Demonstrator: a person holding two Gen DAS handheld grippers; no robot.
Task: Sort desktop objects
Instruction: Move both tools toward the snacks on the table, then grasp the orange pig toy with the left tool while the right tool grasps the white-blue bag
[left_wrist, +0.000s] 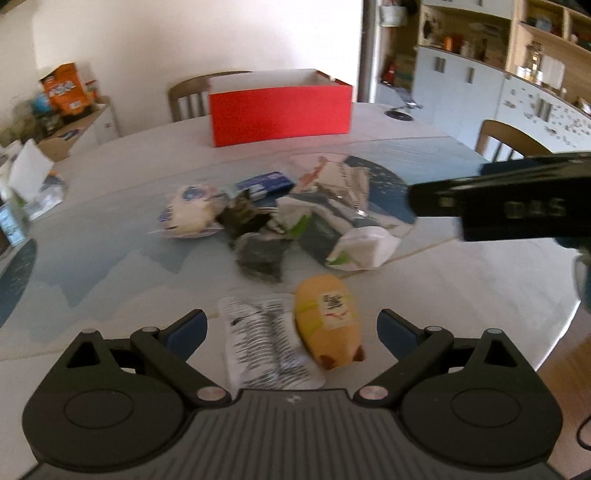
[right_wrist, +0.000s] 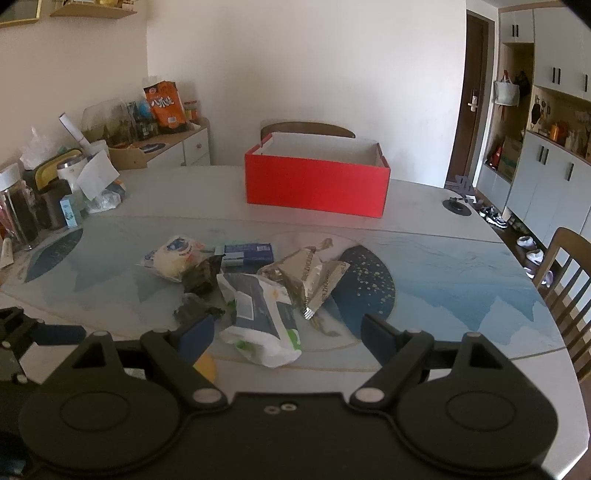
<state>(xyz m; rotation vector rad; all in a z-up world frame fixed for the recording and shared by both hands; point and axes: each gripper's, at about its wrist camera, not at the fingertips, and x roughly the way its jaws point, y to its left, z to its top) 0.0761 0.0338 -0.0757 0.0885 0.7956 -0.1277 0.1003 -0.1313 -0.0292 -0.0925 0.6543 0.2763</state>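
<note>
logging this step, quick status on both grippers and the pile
Left gripper open, jaws either side of yellow packet. Right gripper open, empty. Red box beyond pile, nothing in the way.

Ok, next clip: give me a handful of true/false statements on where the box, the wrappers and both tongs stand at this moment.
1. The red box is open at the top. True.
2. The left tongs are shut on the yellow pig-shaped toy. False: the jaws stand wide apart, the toy lying on the table between them, ungrasped.
3. The right tongs are open and hold nothing. True.
4. The blue flat pack lies inside the red box. False: it lies on the table among the pile of wrappers, nearer than the box.
5. A white printed wrapper lies directly beside the toy. True.
</note>
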